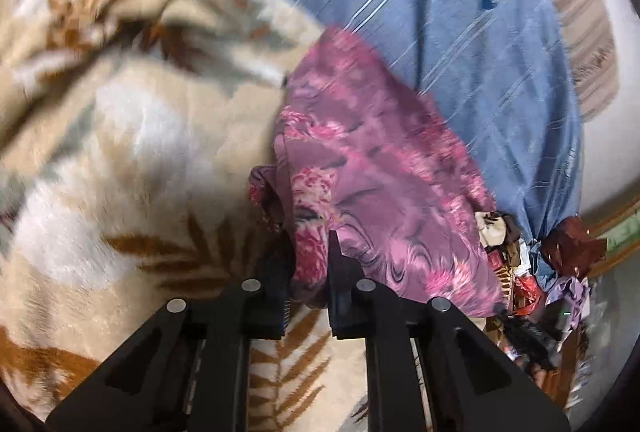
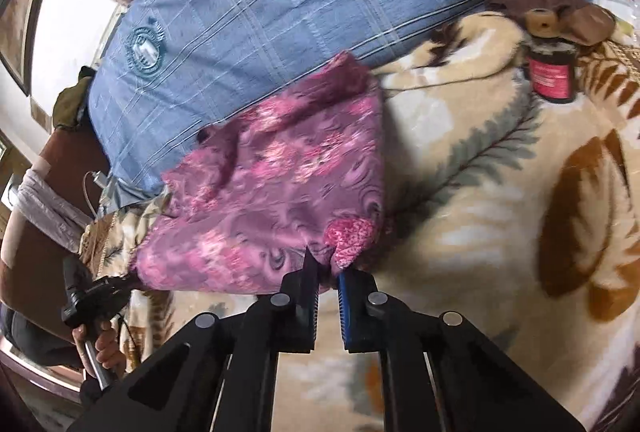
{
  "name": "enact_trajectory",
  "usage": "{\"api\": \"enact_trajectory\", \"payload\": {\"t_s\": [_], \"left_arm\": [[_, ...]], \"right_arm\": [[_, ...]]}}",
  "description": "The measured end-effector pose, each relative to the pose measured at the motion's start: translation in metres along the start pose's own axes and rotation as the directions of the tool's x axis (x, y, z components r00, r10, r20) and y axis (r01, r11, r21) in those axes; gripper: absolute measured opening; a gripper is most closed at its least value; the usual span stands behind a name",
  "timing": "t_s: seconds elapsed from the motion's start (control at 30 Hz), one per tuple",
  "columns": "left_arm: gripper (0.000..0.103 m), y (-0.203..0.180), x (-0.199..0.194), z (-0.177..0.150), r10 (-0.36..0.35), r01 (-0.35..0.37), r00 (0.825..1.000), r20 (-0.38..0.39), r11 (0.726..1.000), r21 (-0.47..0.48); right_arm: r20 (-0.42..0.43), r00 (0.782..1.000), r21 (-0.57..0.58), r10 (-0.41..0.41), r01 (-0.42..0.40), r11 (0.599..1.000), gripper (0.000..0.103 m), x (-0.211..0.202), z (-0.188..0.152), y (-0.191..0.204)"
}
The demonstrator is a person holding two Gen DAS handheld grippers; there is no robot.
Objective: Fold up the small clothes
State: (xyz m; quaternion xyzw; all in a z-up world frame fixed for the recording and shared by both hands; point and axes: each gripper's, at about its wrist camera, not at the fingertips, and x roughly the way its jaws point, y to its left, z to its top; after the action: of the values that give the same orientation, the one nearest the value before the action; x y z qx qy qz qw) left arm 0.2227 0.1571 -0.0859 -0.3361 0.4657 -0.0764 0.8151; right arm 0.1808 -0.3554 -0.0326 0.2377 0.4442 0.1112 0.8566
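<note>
Left wrist view: your left gripper [image 1: 310, 252] has its fingers pinched narrow on the near edge of the pink floral garment [image 1: 372, 168], which runs up and away from the fingertips over the fleece blanket [image 1: 120, 152] toward the blue pillow [image 1: 460, 32]. Right wrist view: your right gripper [image 2: 326, 264] is clamped on the near hem corner; the cloth spreads leftward toward your left hand [image 2: 102, 344]. Both hands sit equally at the hem.

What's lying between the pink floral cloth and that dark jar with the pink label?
Only bare leaf-patterned blanket lies between the pink floral cloth and the jar, seen in the right wrist view.
</note>
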Motion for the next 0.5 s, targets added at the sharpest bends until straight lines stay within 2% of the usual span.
{"api": "enact_trajectory", "payload": {"t_s": [0.07, 0.13, 0.2, 0.27, 0.37, 0.5], "left_arm": [[0.012, 0.006, 0.006, -0.002, 0.013, -0.014, 1.0, -0.027, 1.0, -0.017], [0.014, 0.005, -0.002, -0.005, 0.009, -0.009, 1.0, -0.011, 1.0, -0.007], [0.014, 0.006, -0.012, -0.006, 0.011, -0.011, 1.0, 0.022, 1.0, -0.01], [0.014, 0.011, -0.011, -0.006, 0.021, -0.021, 1.0, 0.023, 0.999, -0.031], [0.014, 0.013, -0.001, -0.005, 0.024, -0.024, 1.0, -0.003, 0.998, -0.052], [0.017, 0.008, 0.004, -0.005, 0.041, -0.041, 0.999, 0.007, 0.999, -0.035]], "right_arm": [[-0.06, 0.998, 0.069, -0.013, 0.017, 0.997, 0.008, 0.018, 0.0, -0.019], [-0.096, 0.995, 0.086, 0.006, 0.003, 0.996, 0.011, 0.024, -0.006, -0.02], [-0.07, 0.997, 0.037, -0.021, 0.024, 0.999, 0.022, 0.012, -0.009, -0.007], [-0.031, 0.997, 0.0, -0.073, 0.073, 0.997, 0.038, -0.001, -0.013, 0.001], [-0.034, 0.998, 0.02, -0.057, 0.058, 0.998, 0.037, 0.004, -0.014, -0.005], [-0.018, 0.993, -0.009, -0.119, 0.119, 0.993, 0.039, 0.022, -0.007, -0.005]]}}
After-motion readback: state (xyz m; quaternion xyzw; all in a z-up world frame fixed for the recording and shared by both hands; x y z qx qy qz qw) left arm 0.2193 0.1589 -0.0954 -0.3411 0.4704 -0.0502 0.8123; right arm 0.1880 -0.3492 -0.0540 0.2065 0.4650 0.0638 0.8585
